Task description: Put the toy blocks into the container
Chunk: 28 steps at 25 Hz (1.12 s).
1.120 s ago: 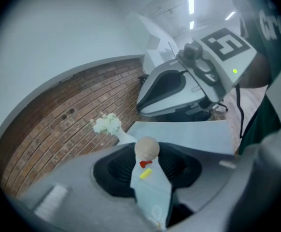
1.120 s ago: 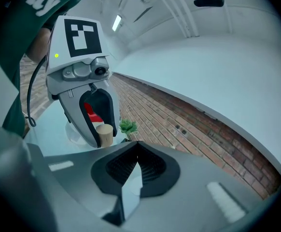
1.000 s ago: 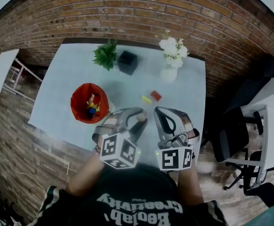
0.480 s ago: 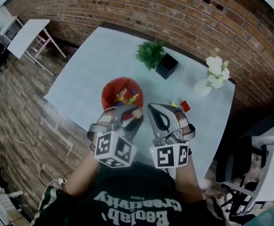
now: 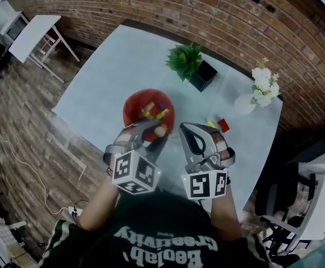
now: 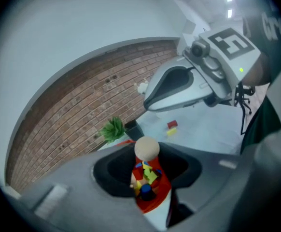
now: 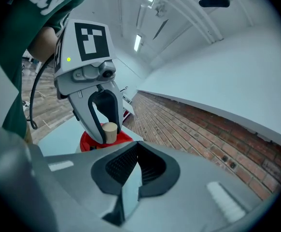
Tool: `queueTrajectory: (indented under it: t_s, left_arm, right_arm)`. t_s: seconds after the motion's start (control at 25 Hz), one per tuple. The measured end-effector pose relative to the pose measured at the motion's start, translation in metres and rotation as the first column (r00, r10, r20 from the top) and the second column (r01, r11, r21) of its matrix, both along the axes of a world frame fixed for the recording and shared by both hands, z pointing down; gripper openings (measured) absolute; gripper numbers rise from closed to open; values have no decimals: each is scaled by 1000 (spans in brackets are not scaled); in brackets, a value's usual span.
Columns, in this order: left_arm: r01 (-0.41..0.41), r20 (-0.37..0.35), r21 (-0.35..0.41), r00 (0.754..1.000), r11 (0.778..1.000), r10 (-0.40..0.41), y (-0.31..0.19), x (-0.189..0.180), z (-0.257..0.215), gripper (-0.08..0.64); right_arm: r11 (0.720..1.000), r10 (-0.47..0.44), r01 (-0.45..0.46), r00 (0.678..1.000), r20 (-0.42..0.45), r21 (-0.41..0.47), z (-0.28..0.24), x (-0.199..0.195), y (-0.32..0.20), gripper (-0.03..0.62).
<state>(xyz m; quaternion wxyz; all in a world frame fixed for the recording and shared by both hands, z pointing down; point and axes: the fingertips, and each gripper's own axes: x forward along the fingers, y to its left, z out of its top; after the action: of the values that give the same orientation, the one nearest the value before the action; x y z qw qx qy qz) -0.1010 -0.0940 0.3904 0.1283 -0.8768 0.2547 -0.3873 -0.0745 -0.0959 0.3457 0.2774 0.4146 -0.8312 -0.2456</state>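
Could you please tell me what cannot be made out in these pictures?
Blocks inside the red container: too small to count in the head view; the left claw and its beige block cover some in the left gripper view.
Container's near rim: head view, behind the left claw.
Yellow block: head view, shape too small.

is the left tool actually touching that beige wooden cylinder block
Touching. The left gripper view shows the left tool clamped against both sides of the beige wooden cylinder block, with no gap on either side.
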Motion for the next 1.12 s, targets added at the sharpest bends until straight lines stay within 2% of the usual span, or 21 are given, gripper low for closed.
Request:
queueTrajectory:
  t_s: [0.12,0.16,0.2,0.24,0.36,0.6,0.64,0.68,0.72,0.96,1.12]
  left_arm:
    - [52,13,38,999,998,-53,-13,-9,3,146]
    - [74,13,53,997,996,-75,-17,-12,3,174]
    - [89,14,57,996,994,-90,-20,-14,4,305]
    - [95,13,50,995,994,-95,-21,-15,5,337]
    - [91,7,29,996,995,-91,-19,-14,8,337]
    - [96,-10,36,995,995,-96,-21,-14,3,337]
    - [101,-22,52,995,993,-100,-21,-14,-1,287]
    - [105,-32,70,994,992,-103,-21,-14,-4,34]
    - [103,-35,78,994,992,-101,-20,-14,-6,2]
    - [34,-2,54,999,998,-34,-6,6,2,2]
    - [-41,-5,53,999,998,41,4,42,4,2]
  right_arm:
    - [1000,3,-3,1000,-2,-1,1,2,0,8]
    - [1000,4,-4,1000,-2,0,1,2,0,8]
    - [1000,4,-4,1000,-1,0,0,2,1,8]
    - [1000,5,-5,1000,-1,0,-1,3,1,8]
    - [1000,10,-10,1000,1,2,-1,5,0,8]
    - [1000,20,-20,1000,1,1,-1,8,-1,8]
    - [1000,22,-22,1000,1,1,-1,9,-1,8]
    - [1000,24,-24,1000,2,2,-1,9,0,8]
    - [1000,26,-26,1000,3,2,-1,10,0,8]
    - [998,60,-60,998,3,1,0,22,10,8]
    - [990,138,-138,990,-7,1,0,56,22,8]
